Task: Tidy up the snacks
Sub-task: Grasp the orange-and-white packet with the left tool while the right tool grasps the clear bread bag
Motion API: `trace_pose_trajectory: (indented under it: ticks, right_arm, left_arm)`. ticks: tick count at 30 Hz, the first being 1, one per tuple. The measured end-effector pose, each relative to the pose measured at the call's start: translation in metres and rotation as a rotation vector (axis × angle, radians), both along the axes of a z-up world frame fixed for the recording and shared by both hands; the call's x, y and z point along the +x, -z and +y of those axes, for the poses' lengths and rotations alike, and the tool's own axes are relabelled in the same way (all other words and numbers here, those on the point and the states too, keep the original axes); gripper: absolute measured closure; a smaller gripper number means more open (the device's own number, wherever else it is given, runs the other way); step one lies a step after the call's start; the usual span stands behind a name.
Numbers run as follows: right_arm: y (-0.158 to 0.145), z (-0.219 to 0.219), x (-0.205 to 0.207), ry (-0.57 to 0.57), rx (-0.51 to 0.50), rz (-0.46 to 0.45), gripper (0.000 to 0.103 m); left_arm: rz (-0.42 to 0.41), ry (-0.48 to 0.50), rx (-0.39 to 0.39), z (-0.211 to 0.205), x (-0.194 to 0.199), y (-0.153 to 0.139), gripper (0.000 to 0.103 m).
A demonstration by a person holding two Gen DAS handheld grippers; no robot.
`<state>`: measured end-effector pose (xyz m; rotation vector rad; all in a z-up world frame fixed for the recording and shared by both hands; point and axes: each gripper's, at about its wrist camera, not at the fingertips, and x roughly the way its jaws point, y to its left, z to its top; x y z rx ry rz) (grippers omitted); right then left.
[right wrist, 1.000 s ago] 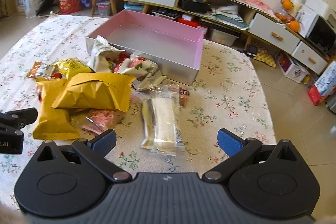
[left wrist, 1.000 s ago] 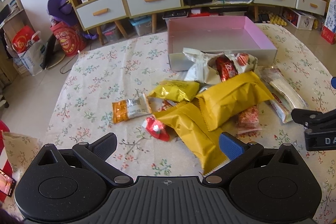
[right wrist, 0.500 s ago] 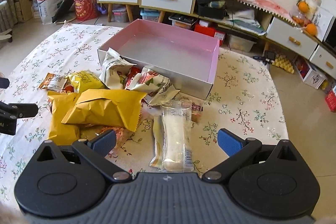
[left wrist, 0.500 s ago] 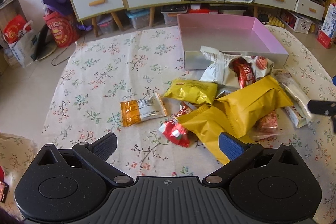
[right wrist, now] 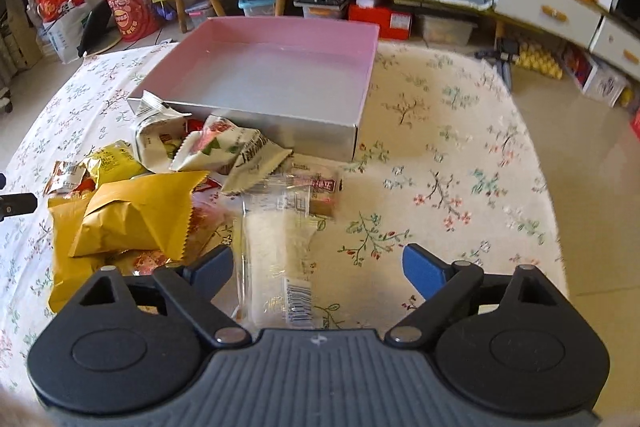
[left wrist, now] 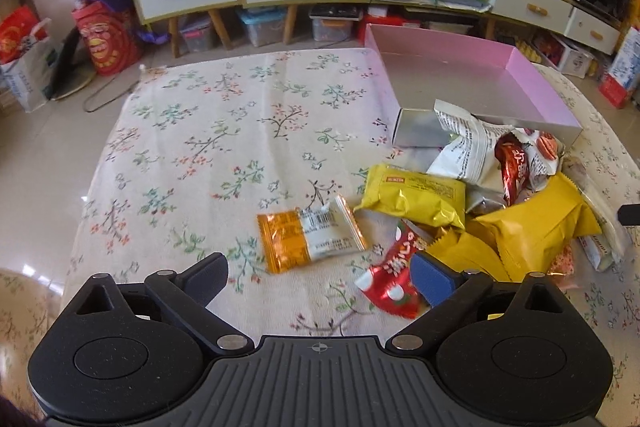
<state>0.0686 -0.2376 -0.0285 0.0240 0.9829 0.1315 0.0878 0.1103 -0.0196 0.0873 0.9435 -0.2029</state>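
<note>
Floral tablecloth (right wrist: 460, 155), clear packet (right wrist: 276, 251) between right hand-held gripper (right wrist: 318, 269) fingers

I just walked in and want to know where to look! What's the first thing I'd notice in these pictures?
Your eye would land on the heap of snack packets on the flowery tablecloth, above all the big mustard-yellow bag lying on top. Right behind the heap sits the pink box, with nothing in it yet. One orange and white packet lies alone, a little apart from the heap, just ahead of the open left gripper.
</note>
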Motion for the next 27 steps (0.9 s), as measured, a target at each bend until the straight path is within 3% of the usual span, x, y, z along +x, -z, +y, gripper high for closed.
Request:
trace_pose_trajectory:
  ticks: [4,8,10,17,24,27]
  right_arm:
    - [0.006,0.003,0.007,-0.012,0.035,0.044,0.023]
    - [0.007,0.014,0.005,-0.045,-0.006,0.050,0.028]
    - [0.009,0.020,0.005,-0.064,-0.029,0.056,0.034]
    - [0.016,0.031,0.008,-0.093,-0.075,0.069,0.041]
    - [0.021,0.036,0.011,-0.092,-0.084,0.075,0.047]
    - [0.023,0.036,0.013,-0.087,-0.084,0.081,0.047]
  left_arm:
    - [0.010,0.070,0.040,0.005,0.016,0.009,0.010]
    - [-0.001,0.183,0.112,0.008,0.026,0.022,0.016]
    - [-0.014,0.254,0.148,0.007,0.027,0.027,0.017]
    - [0.006,0.434,0.250,0.000,0.038,0.044,0.017]
    - [0.015,0.413,0.174,0.000,0.056,0.047,0.023]
    - [0.024,0.381,0.118,-0.001,0.057,0.047,0.034]
